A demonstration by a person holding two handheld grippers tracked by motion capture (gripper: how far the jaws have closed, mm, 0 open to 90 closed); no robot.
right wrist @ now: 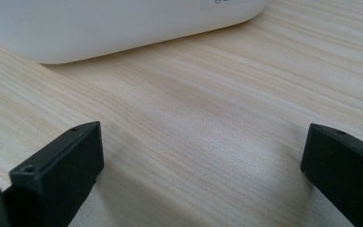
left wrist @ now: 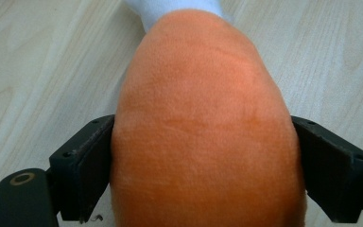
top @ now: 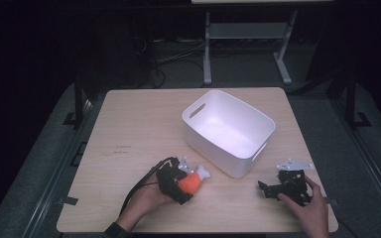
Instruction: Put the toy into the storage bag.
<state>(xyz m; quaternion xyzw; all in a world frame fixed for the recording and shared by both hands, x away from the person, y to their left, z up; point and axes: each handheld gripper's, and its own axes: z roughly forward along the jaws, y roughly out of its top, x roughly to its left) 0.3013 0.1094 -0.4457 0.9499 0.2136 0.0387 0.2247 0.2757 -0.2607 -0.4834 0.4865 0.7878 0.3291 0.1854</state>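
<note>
Left gripper (top: pixel 181 182) clamps the orange plush toy (left wrist: pixel 203 127) at the table's near edge, beside the white bin (top: pixel 228 130). Right gripper (right wrist: pixel 203 175) gapes, idle. Advice: lift clear of the rim before releasing inside.

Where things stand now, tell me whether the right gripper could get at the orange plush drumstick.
Probably not cleanly. The left gripper is already shut on the orange plush drumstick, its jaws covering both flanks. The right gripper sits open across bare table; only the toy's white tip stays exposed.
</note>
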